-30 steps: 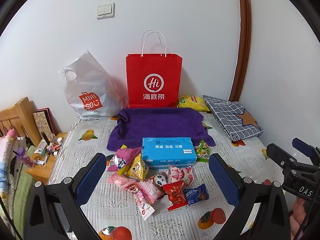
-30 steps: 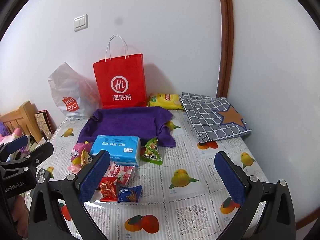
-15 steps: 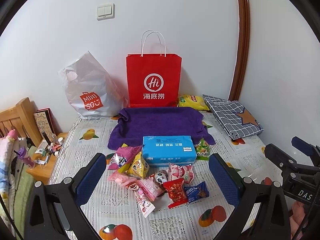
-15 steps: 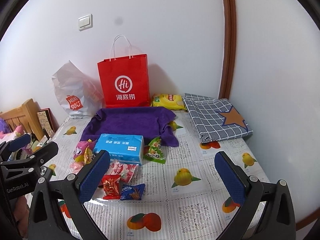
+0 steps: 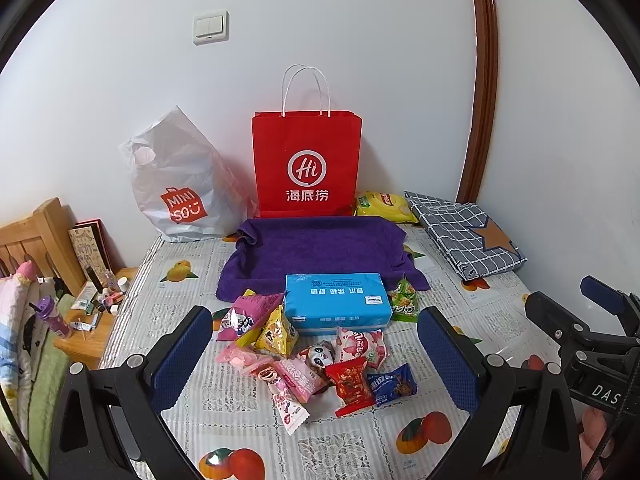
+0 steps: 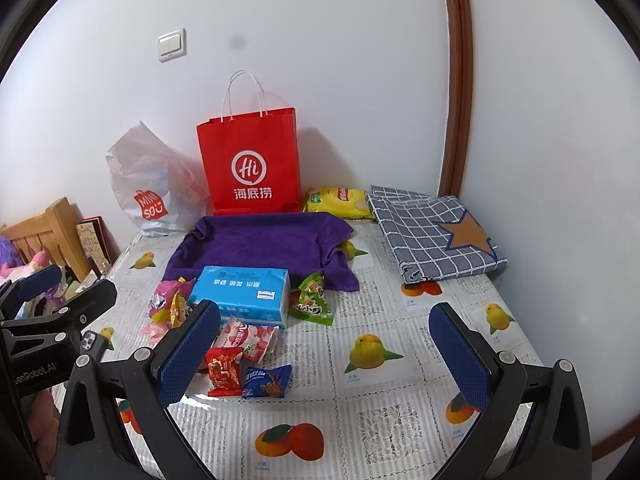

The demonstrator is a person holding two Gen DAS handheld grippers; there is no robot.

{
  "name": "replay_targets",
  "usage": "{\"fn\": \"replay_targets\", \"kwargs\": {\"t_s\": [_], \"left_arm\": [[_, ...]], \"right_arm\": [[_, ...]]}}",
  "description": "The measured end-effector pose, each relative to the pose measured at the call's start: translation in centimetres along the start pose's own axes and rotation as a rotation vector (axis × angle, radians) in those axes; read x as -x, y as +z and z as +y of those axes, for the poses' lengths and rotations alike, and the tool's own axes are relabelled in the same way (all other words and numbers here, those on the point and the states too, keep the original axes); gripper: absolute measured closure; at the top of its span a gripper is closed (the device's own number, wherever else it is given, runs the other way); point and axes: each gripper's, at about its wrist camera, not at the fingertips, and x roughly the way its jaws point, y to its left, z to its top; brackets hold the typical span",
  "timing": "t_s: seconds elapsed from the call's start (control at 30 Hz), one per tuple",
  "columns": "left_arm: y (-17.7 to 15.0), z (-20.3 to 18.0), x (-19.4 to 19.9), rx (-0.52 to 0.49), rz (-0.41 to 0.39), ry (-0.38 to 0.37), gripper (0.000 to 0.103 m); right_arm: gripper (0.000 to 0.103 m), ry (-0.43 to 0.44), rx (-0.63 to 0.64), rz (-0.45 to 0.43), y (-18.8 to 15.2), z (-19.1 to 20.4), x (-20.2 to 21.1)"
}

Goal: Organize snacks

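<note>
While nothing is yet held, the scene is laid out thus:
Left claw [image 5: 314, 354]: spread wide and empty, hung above the heap of snack packets [image 5: 316, 360] on the fruit-print tabletop [image 5: 340, 448].
Right claw [image 6: 324, 354]: likewise wide and empty, set to the right of the heap.
Snacks: gathered at 6 o'clock of the blue tissue pack [image 5: 338, 306]; a red packet [image 5: 352, 386] and a dark blue packet [image 5: 392, 384] lie at the near edge, touching.
Destination: not shown for certain — the purple towel [image 5: 320, 252] or the red paper bag [image 5: 306, 164] at 12 o'clock seems likely.
Step in hand: an approach, it is judged.
Advice: an outlying packet should be taken singly — pinched across its flat body, so neighbours are not dragged.
</note>
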Motion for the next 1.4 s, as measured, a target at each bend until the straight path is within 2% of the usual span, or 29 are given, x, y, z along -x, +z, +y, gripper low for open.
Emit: {"fn": "replay_targets", "kwargs": {"t_s": [1.1, 1.2, 1.4], "left_arm": [[-0.2, -0.3, 0.6, -0.011, -0.020, 0.005, 0.000], [-0.2, -0.4, 0.5, -0.013, -0.013, 0.023, 0.000], [-0.2, -0.1, -0.4, -0.019, 0.004, -0.009, 0.000]], "right_arm": [[0.000, 0.005, 0.003, -0.003, -0.1, 0.2, 0.2], [0.000, -0.002, 0.006, -0.004, -0.1, 0.2, 0.0], [0.000, -0.023, 0.014, -0.007, -0.2, 0.1, -0.8]]}}
